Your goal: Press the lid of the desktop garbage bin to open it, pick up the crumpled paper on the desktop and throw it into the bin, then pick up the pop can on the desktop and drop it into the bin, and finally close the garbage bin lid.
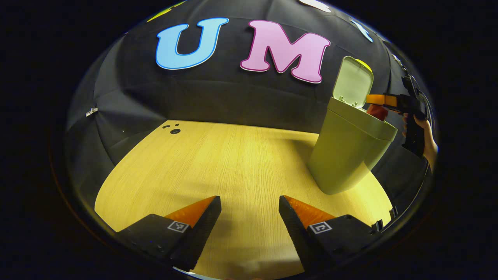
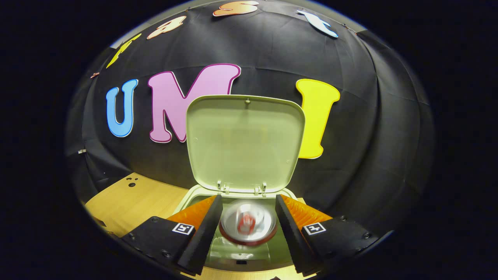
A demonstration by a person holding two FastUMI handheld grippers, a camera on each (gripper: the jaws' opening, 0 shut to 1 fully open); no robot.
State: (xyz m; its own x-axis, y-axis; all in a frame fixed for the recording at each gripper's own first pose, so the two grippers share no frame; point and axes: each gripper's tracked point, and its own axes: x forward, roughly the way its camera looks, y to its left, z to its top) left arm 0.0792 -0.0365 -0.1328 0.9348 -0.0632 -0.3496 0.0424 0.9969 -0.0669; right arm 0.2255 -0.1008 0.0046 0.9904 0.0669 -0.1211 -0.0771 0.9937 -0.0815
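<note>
Left gripper view gives you the wooden desktop (image 1: 218, 163) as the broadest thing, and on it the garbage bin (image 1: 342, 159), which serves as your landmark. Far from the bin, at the desktop's back edge, sit a few small dark holes (image 1: 174, 130). The bin's lid (image 1: 353, 83) stands raised from its rear edge, so the mouth is uncovered.

Your right gripper (image 1: 379, 100) reaches in over the bin's mouth from the side away from your left one, with your hand (image 1: 422, 130) wrapped around its handle beyond the bin's outer wall. Just under those fingers, at the bin's rim, you can see the red side of the pop can (image 1: 377, 112).

Your left gripper (image 1: 249, 208) hovers over bare desktop well apart from the bin, its fingers spread with nothing between them.

From the right gripper view, the lid (image 2: 245, 142) rises straight ahead, hinged at the bin's far rim (image 2: 190, 196). The right gripper (image 2: 249, 208) has its fingers spread above the bin's opening. The pop can (image 2: 248, 224) shows blurred between them, top end towards you, within the bin's mouth; a gap shows on each side, so neither finger presses on it.
</note>
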